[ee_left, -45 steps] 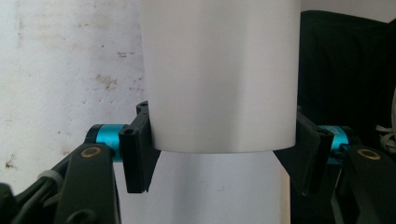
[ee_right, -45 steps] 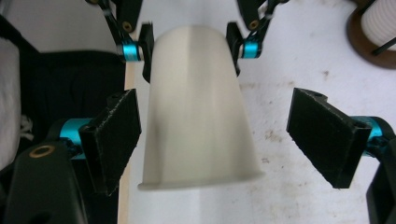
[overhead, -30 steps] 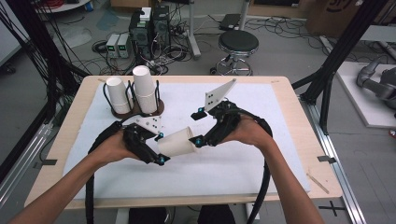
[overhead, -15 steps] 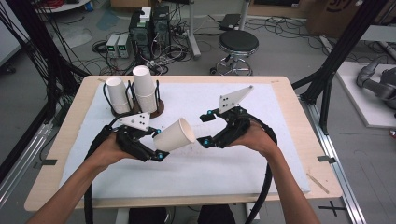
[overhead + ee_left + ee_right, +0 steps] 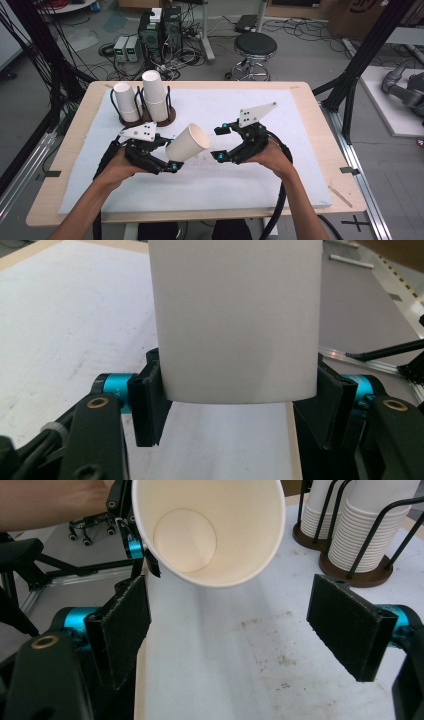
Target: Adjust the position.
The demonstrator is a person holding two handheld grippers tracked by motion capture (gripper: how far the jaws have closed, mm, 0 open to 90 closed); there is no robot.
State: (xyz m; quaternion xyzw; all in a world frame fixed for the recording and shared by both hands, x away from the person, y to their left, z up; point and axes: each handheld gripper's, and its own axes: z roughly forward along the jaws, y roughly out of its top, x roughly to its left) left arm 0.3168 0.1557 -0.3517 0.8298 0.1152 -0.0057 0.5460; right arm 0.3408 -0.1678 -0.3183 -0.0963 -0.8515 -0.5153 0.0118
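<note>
We have the white paper cup (image 5: 187, 143) clamped near its base in the left gripper (image 5: 170, 164), tilted above the surface, mouth toward the right gripper (image 5: 219, 142), which gapes empty. Next, probably: right closes on rim.

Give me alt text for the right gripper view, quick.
A white paper cup, held tilted by the left gripper, faces the camera with its open mouth, empty. The right gripper has its jaws open just below, touching nothing; stacked cups stand in a wire holder at upper right.
</note>
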